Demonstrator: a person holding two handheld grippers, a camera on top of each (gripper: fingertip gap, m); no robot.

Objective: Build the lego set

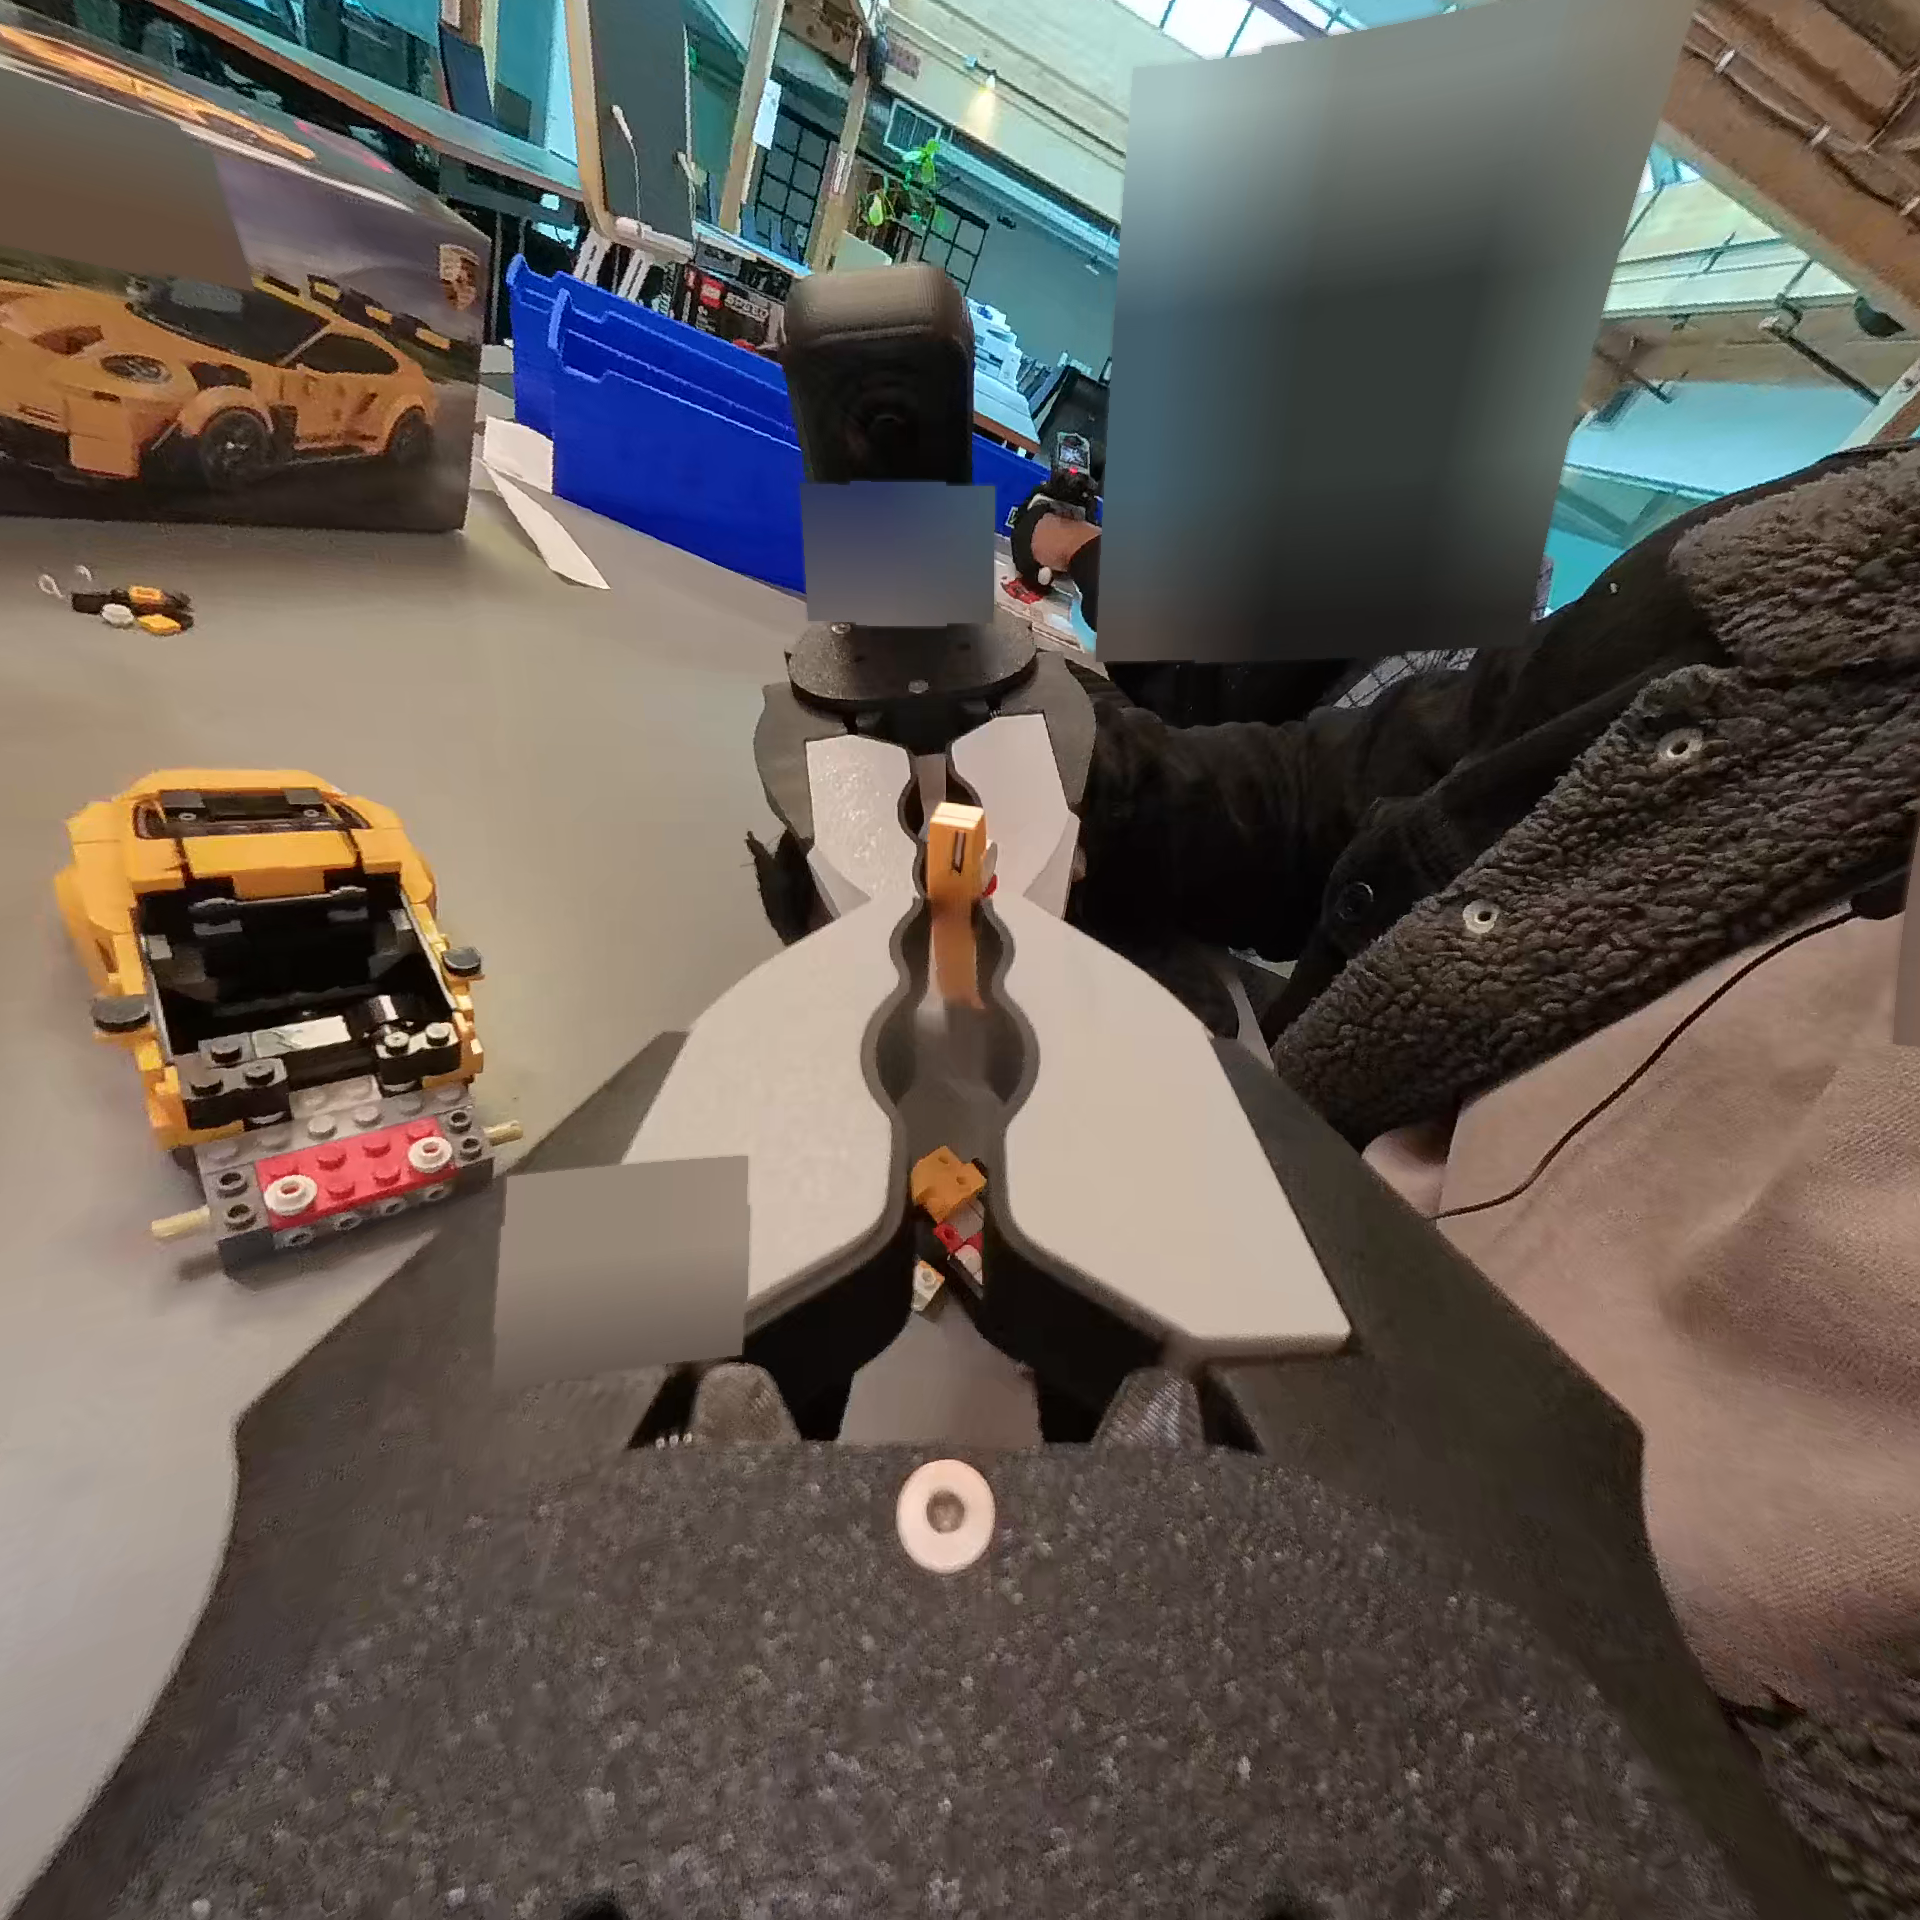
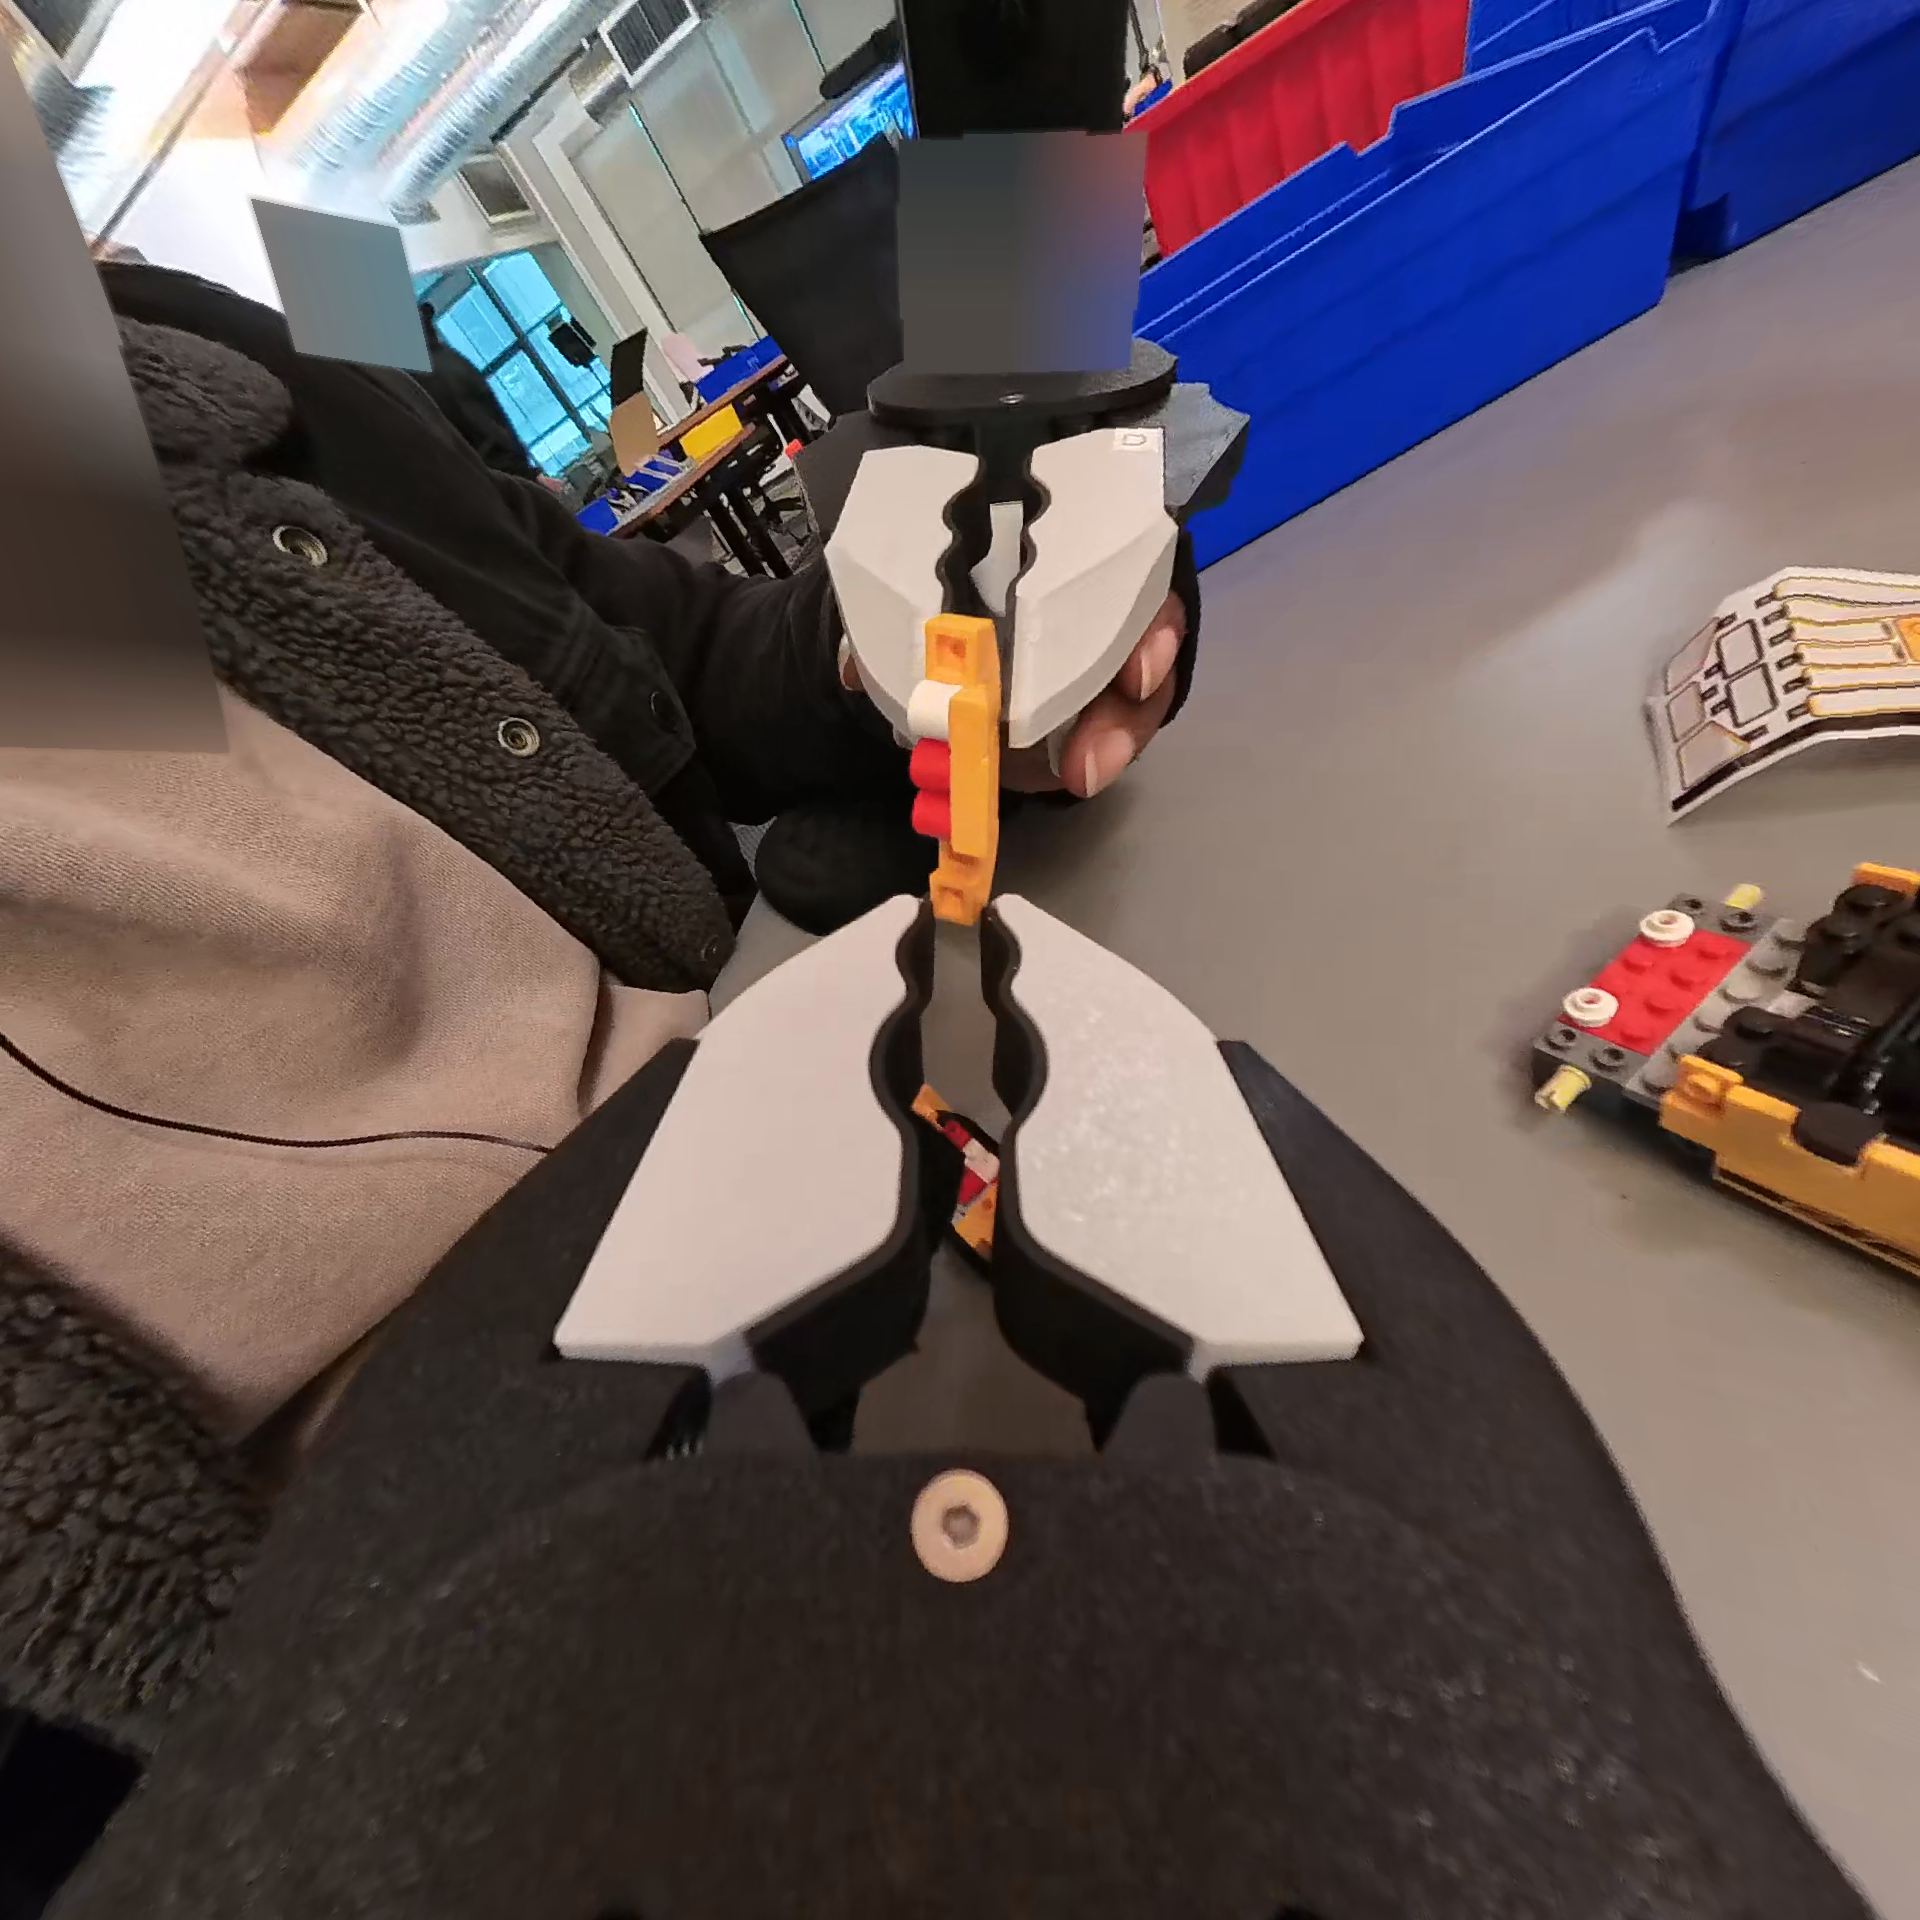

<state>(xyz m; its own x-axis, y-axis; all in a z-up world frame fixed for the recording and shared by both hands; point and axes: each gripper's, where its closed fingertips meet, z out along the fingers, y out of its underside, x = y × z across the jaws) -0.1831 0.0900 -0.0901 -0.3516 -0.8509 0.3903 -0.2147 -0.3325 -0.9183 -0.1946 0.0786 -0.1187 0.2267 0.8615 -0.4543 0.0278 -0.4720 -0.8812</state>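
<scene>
Subassembly, a slim orange brick strip with red and white studs (image 2: 961,758), is pinched by left claw (image 2: 987,608) and right claw (image 2: 956,920), lifted off the bench, probably for alignment.

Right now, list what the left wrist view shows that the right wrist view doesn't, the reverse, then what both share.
Only the left wrist view: the set's box and a few loose pieces behind the car.
Only the right wrist view: the sticker sheet and a red bin.
Both: the orange subassembly held between the left gripper and right gripper, the unfinished car, blue bins.
</scene>
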